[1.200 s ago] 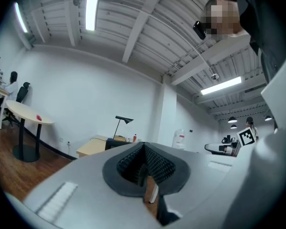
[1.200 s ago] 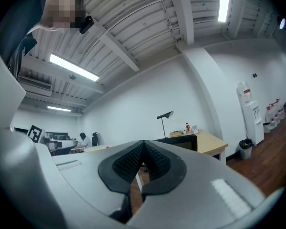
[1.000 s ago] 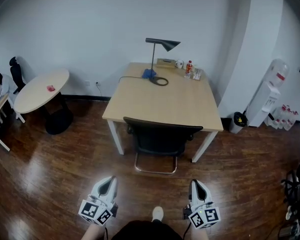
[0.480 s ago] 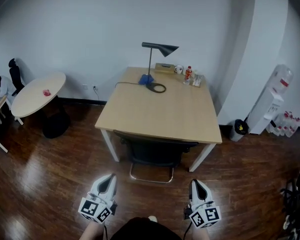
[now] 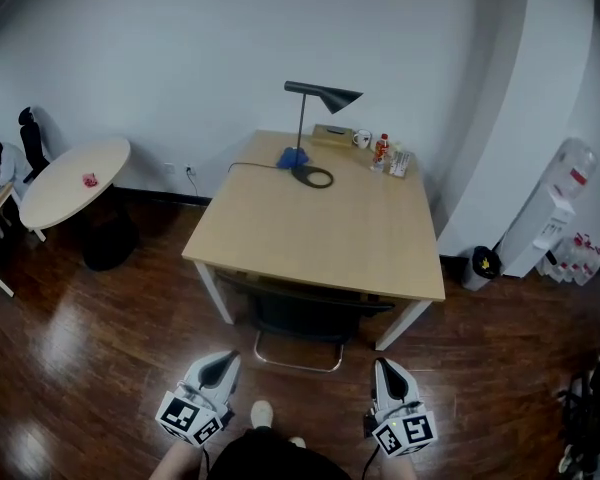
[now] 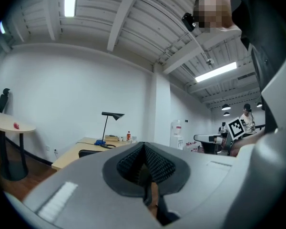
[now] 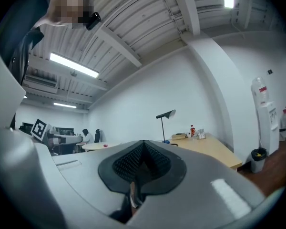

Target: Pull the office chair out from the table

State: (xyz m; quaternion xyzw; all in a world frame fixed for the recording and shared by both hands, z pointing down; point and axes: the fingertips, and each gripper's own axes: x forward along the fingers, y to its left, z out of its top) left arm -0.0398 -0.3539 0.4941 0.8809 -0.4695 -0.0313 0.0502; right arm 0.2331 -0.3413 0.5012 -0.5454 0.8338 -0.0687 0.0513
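Note:
A black office chair is tucked under the near edge of a light wooden table; its metal sled base shows on the floor. My left gripper and right gripper hang side by side at the bottom of the head view, short of the chair and apart from it. Both are shut with nothing between the jaws. In the left gripper view the shut left gripper points at the table, and in the right gripper view the right gripper does the same toward the table.
A black desk lamp, a blue object, a mug, a bottle and a box stand at the table's far side. A round white table is at left. A water dispenser and a bin are at right. Dark wood floor surrounds.
The table and chair have drawn nearer and lower in the head view, the chair's back now mostly hidden under the table edge. Both grippers stay shut.

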